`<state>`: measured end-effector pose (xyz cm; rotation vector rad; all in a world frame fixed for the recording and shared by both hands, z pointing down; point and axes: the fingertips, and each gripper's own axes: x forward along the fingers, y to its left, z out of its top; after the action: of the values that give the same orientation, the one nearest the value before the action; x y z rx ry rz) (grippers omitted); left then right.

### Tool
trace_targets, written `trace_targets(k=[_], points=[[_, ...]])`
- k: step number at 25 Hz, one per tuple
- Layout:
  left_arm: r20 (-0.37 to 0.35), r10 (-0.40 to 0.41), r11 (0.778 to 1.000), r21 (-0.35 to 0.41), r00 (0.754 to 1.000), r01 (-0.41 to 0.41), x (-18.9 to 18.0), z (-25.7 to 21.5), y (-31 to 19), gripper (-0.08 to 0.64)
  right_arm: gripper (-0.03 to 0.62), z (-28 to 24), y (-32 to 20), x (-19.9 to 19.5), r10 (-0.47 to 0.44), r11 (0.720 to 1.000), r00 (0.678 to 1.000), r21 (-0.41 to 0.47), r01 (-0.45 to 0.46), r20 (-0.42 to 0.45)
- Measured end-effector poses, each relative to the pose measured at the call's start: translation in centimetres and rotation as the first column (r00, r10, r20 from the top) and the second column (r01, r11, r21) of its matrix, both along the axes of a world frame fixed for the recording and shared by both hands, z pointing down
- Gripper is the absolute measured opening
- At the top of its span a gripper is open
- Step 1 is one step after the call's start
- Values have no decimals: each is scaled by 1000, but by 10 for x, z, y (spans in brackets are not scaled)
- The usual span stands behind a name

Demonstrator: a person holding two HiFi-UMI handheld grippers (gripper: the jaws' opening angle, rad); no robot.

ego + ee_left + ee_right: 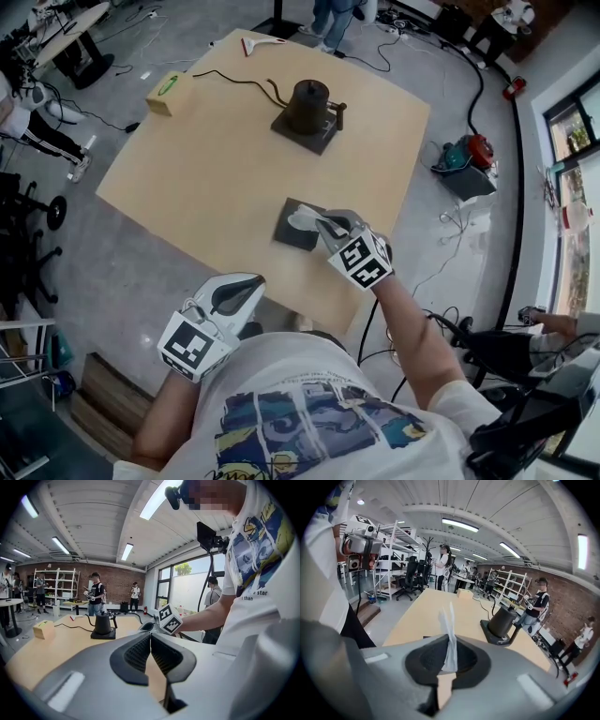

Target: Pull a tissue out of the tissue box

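In the head view, the right gripper [325, 223] is a little right of the centre of the picture, just above the dark tissue box [292, 232], which lies flat on the wooden table [206, 178] near its lower edge. The jaws of this gripper are pressed together on a white tissue [305, 219]. In the right gripper view the tissue stands up as a thin twisted strip from between the two dark pads. One end of the tissue is in the jaws and the other end reaches down to the opening of the box; whether it is fully out of the box I cannot tell. The left gripper [249, 284] is in the lower left part of the head view, beyond the table edge and close to the person's body. In the left gripper view its jaws meet at their tips and nothing is between them. Further up on the table stands a dark kettle [310, 101] on a square base, with a cable. A small yellow box [169, 93] lies near the upper left corner of the table.
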<state>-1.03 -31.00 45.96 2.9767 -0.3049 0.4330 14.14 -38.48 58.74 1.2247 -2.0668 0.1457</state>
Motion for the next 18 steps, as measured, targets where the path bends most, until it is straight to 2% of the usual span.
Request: trace_targets(k=[8, 18], points=[[-9, -16, 1000, -4, 1000, 16, 8, 5, 18, 11, 2, -38, 17, -6, -25, 998, 999, 52, 23, 31], [-21, -62, 998, -10, 998, 61, 28, 1, 44, 11, 2, -81, 60, -17, -103, 991, 993, 96, 97, 60]])
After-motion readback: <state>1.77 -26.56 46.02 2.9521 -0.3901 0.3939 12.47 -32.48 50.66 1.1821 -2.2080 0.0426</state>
